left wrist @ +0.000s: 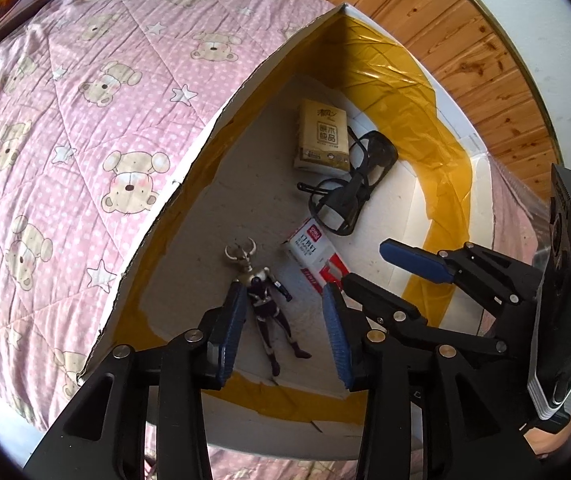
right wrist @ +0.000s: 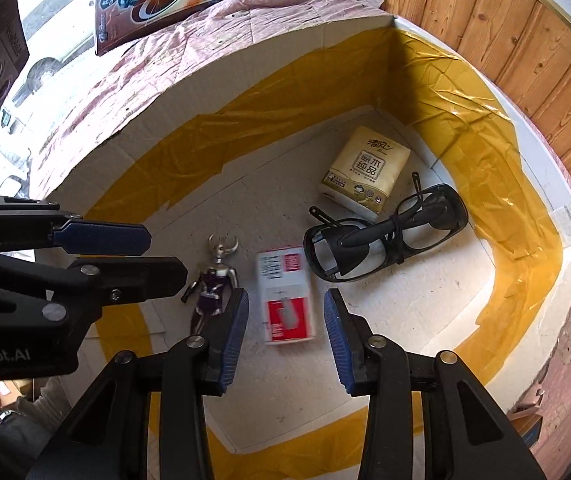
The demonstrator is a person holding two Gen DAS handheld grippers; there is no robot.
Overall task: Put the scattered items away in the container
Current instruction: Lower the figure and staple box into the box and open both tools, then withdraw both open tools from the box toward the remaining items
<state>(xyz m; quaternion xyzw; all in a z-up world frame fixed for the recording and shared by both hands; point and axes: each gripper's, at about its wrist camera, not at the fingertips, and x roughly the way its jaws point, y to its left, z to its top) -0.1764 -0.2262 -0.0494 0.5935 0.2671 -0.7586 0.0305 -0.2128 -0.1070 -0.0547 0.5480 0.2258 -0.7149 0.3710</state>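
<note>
Both claws point down into a white box with yellow tape on its walls. The box sits on a bed with a pink bear blanket.

The left claw is open. A toy figure lies on the box floor between its fingers, close to the left finger, and nothing squeezes it. In the left view the toy is long and thin, with its horned head at 11 o'clock and its feet at 5 o'clock.

The right claw is open too, and holds nothing. A small red and white box lies flat on the floor between its fingers, not touched. Its long side runs from 12 o'clock to 6 o'clock in the right view, with the red part at 6 o'clock.

Black glasses lie folded at 2 o'clock from the small box, with their long side going from 8 o'clock to 2 o'clock. A tan tissue pack lies just past them, near the far corner.

The toy and the small box lie side by side, near but apart. The floor at 4 o'clock from the small box is bare, as far as the taped wall. The toy has some bare floor between it and the wall at 9 o'clock.
</note>
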